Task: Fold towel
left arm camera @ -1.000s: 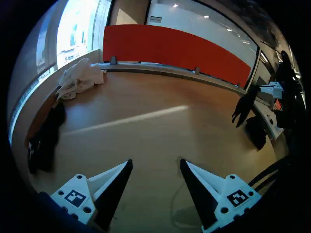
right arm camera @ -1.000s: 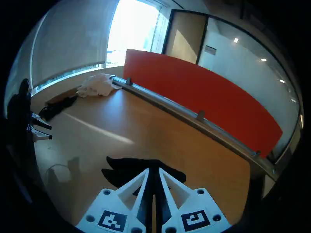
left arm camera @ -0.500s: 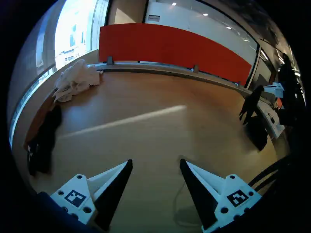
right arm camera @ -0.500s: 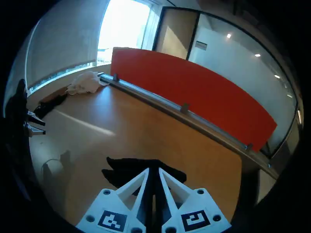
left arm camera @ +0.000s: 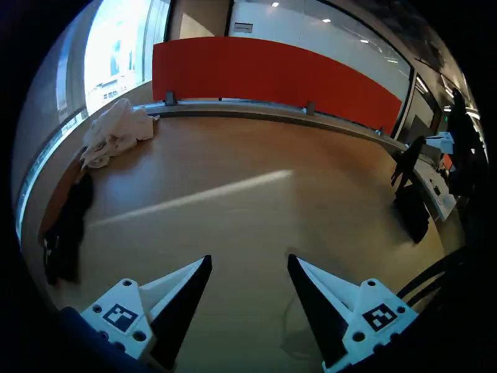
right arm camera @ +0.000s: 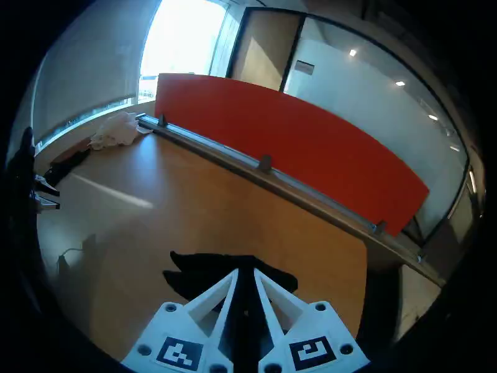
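My right gripper point(right arm camera: 246, 272) is shut on a black towel point(right arm camera: 192, 275), which spreads out on both sides of its fingers just above the wooden table point(right arm camera: 186, 211). In the left gripper view the same black towel point(left arm camera: 410, 163) hangs small at the far right, over a dark patch on the table. My left gripper point(left arm camera: 248, 258) is open above bare wood with nothing between its fingers. It also appears at the far left edge of the right gripper view as the left gripper point(right arm camera: 45, 198).
A pile of white towels point(left arm camera: 115, 130) lies at the table's far left corner, and a dark cloth point(left arm camera: 65, 227) lies along the left edge. A red partition point(left arm camera: 273, 74) on a metal rail closes the far side. The table's right end point(right arm camera: 363, 273) drops off.
The right gripper has carried the black towel to the right, toward the table's end. In the left gripper view the towel has drifted right and shrunk. The left gripper has barely shifted.
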